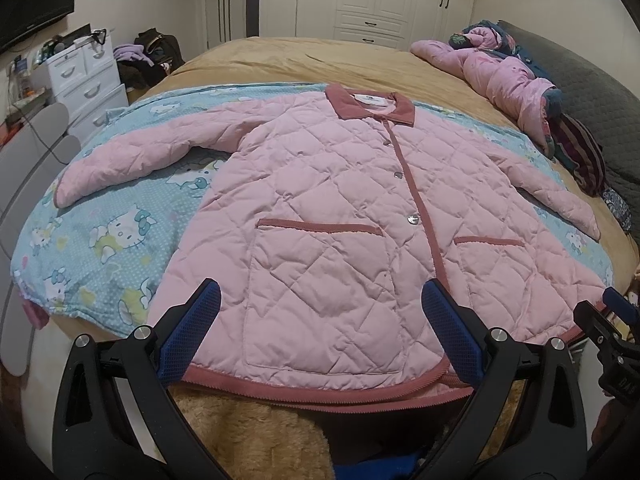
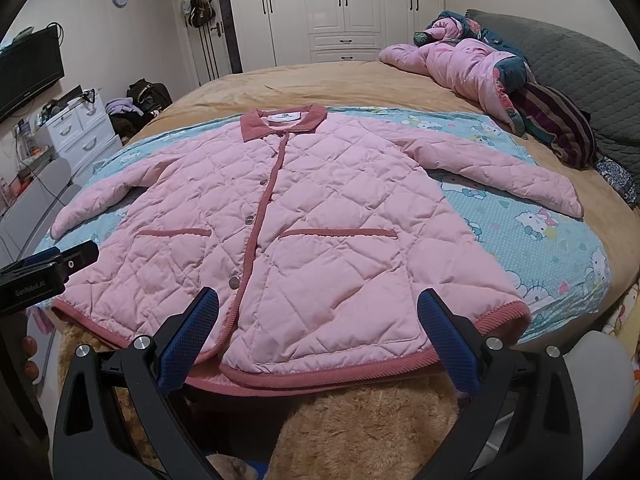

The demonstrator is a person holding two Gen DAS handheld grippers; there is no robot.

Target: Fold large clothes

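A pink quilted jacket (image 1: 320,208) (image 2: 304,216) with a darker pink collar, trim and two front pockets lies flat and buttoned, front up, on a light-blue cartoon-print sheet (image 1: 108,232) (image 2: 532,216). Both sleeves are spread out to the sides. My left gripper (image 1: 322,304) hovers open just above the hem, over the left pocket side, with nothing between its blue pads. In the same way my right gripper (image 2: 318,308) is open above the hem, over the right pocket side. Each gripper shows at the edge of the other's view.
The sheet lies on a tan bed cover (image 1: 320,60) (image 2: 340,80). A heap of pink and dark clothes (image 1: 520,80) (image 2: 492,72) sits at the far right against a grey headboard (image 2: 580,64). White drawers (image 1: 84,76) and a wardrobe (image 2: 344,4) stand beyond.
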